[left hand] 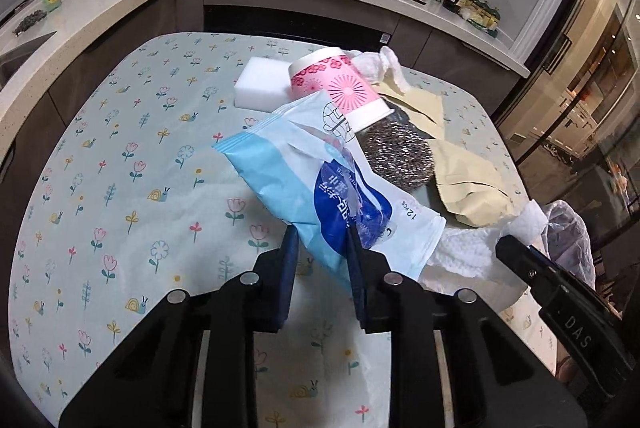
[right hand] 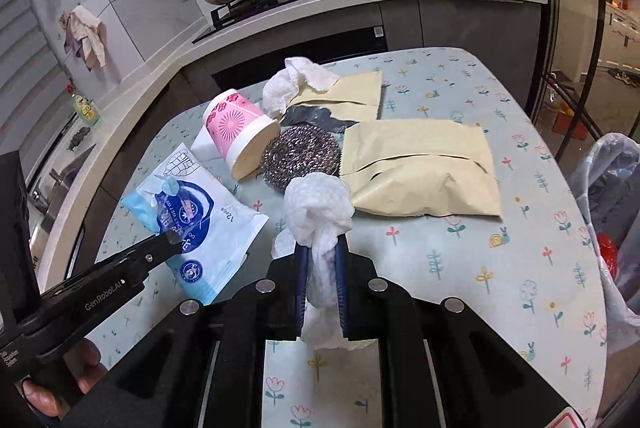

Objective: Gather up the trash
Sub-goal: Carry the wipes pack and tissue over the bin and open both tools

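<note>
Blue-and-white wipes packet, gripped at its near corner between the clenched fingers of the left gripper and raised off the floral tablecloth at left. Crumpled white paper towel, pinched in the closed right gripper near the table's middle. Beyond lie a tipped pink paper cup, a steel scourer, a white sponge block and two tan pouches. A grey plastic bag hangs at far right.
</note>
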`<state>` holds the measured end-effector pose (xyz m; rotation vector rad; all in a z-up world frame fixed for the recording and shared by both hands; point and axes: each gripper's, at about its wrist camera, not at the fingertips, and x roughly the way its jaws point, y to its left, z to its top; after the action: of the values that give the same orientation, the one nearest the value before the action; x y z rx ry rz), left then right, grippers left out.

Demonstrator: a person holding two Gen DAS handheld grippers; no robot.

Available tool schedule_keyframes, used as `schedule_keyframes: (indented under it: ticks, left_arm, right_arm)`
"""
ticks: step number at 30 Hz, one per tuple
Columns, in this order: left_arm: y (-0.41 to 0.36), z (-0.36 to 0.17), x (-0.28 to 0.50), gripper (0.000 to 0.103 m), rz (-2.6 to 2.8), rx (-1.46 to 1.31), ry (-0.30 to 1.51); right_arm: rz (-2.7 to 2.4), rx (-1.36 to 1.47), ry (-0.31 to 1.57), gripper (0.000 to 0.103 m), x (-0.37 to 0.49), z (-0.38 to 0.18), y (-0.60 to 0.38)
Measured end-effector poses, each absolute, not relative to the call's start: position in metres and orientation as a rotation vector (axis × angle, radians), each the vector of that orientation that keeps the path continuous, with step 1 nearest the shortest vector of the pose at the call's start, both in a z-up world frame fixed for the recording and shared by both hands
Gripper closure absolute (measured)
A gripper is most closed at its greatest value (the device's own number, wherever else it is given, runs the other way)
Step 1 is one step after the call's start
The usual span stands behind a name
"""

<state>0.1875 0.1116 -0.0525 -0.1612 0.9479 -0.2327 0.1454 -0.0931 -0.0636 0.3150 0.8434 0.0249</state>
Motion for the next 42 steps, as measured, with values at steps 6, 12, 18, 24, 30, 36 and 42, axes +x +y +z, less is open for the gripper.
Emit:
schedule_keyframes:
  ticks: [6, 12, 18, 24, 30, 36, 42]
  left_arm:
    - [0.081, -0.034, 0.168, 0.08, -0.288, -0.118, 0.916]
    - [0.038, -0.02, 0.151, 0.08, -0.356, -0.065, 0.889]
    - [-0.011, -0.013, 0.136, 0.08, -0.428, -0.01, 0.876]
    - [-0.06, -0.01, 0.123, 0.08, -0.501, 0.038, 0.87]
    - [-0.108, -0.011, 0.113, 0.079, -0.565, 0.089, 0.874]
    - [-0.16, -0.017, 0.105, 0.079, -0.646, 0.146, 0.885]
    - [-0.213, -0.033, 0.1, 0.078, -0.722, 0.215, 0.91]
  right_arm:
    - [-0.047, 0.36, 0.777, 0.091, 0.122, -0.046, -0.134]
    - [-0.116, 0.403, 0.73, 0.091, 0.098, -0.037, -0.176]
    - [-0.196, 0.445, 0.689, 0.091, 0.068, -0.031, -0.222]
    - [-0.294, 0.486, 0.649, 0.091, 0.037, -0.026, -0.273]
    - [-0.381, 0.537, 0.609, 0.091, 0.011, -0.025, -0.323]
    - [-0.459, 0.577, 0.583, 0.091, -0.011, -0.028, -0.361]
    - [-0.509, 0.609, 0.573, 0.091, -0.028, -0.034, -0.386]
